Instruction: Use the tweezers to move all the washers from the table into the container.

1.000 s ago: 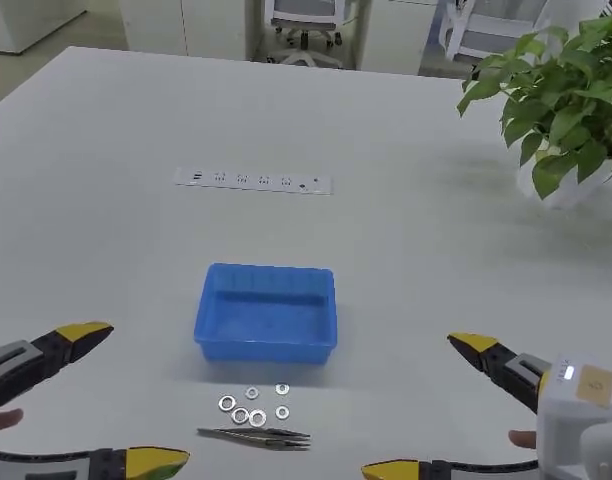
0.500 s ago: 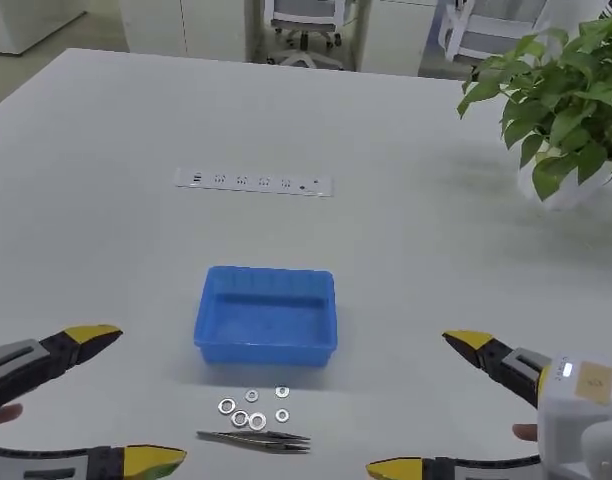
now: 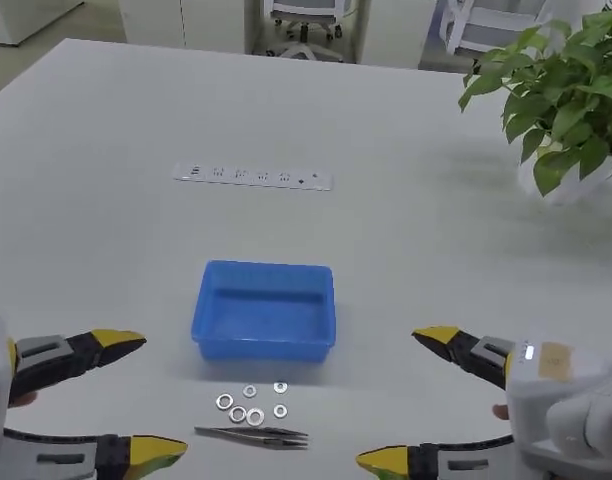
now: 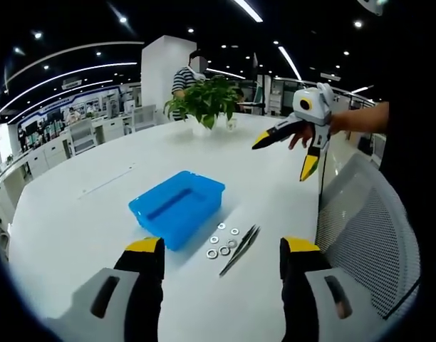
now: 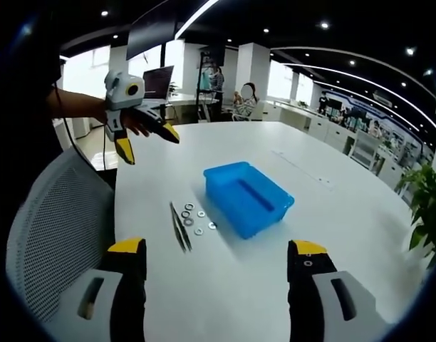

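White table (image 3: 436,250): tweezers (image 3: 254,434) beside washers (image 3: 255,417); left gripper (image 3: 161,396), right gripper (image 3: 388,397) fingers spread, frame-cropped.

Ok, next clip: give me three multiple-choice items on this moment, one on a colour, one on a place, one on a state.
1. The container is: A red; B blue; C white.
2. The tweezers lie: A inside the container; B propped against it; C on the table, on the person's side of the washers.
3. The left gripper and right gripper are: A both open, holding nothing; B both shut; C one shut on the tweezers.
Answers: 1 B, its walls and floor are plain blue; 2 C, they lie flat just below the washers in the head view; 3 A, each gripper's fingers stand wide apart, gripping nothing.
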The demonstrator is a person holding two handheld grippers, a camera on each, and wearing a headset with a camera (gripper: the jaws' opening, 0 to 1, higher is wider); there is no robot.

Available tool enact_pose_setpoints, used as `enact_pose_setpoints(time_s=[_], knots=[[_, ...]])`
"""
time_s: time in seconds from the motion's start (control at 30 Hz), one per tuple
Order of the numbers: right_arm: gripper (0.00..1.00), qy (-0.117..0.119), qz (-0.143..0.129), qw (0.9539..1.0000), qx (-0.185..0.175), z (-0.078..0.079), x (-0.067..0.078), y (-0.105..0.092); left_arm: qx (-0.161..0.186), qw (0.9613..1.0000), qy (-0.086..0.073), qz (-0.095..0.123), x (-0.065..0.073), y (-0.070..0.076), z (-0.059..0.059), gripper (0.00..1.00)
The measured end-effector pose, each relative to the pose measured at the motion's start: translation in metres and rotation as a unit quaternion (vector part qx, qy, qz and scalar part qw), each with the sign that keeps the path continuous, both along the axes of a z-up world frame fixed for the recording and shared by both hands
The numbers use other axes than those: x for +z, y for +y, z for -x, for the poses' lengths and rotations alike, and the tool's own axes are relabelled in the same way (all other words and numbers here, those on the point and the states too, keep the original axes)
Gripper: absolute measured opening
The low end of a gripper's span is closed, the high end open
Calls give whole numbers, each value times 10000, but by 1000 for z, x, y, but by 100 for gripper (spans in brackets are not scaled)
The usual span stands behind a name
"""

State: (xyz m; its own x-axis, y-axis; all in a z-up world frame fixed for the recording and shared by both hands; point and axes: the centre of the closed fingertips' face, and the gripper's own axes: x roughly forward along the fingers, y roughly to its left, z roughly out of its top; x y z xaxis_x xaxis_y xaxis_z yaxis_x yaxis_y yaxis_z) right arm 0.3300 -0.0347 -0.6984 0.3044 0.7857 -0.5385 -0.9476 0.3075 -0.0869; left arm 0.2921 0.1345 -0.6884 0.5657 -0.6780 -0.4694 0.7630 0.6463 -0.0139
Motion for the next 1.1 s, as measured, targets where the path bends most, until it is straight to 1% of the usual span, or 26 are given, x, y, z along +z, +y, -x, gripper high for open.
enact_pose_setpoints(time_s=[0.07,0.13,0.17,0.27,0.3,0.37,0.47,0.5,0.63,0.7,0.77,0.83,1.0,1.1], knots=[[80,54,-10,10000,54,1,-3,3,-54,10000,36,-6,-2,-1,0,67],[77,80,-44,9998,148,2,-5,8,-150,9999,49,-56,-5,-2,0,65],[76,90,-37,9998,191,3,-6,10,-199,9997,72,-76,-7,-3,0,63],[73,121,3,9994,314,4,-12,15,-314,9994,77,-109,-9,-5,1,59],[72,121,16,9992,374,5,-13,17,-368,9992,121,-106,-11,-6,1,57],[69,109,37,9987,496,5,-16,22,-435,9989,148,-125,-14,-8,1,55],[66,88,103,9978,651,5,-20,27,-570,9979,251,-201,-22,-9,2,50],[65,97,142,9973,719,6,-22,28,-600,9976,251,-231,-24,-9,2,49],[60,105,196,9959,882,7,-28,33,-757,9961,297,-334,-32,-11,1,44],[58,114,225,9949,974,9,-32,36,-802,9955,360,-359,-36,-11,1,43],[55,115,242,9941,1055,10,-35,39,-873,9945,383,-432,-41,-10,0,40],[54,124,243,9935,1109,11,-37,43,-951,9933,451,-468,-45,-11,1,39],[49,159,303,9911,1287,13,-45,51,-1100,9907,535,-599,-54,-13,0,34],[46,135,373,9893,1406,14,-49,54,-1172,9894,582,-625,-58,-15,0,31]])
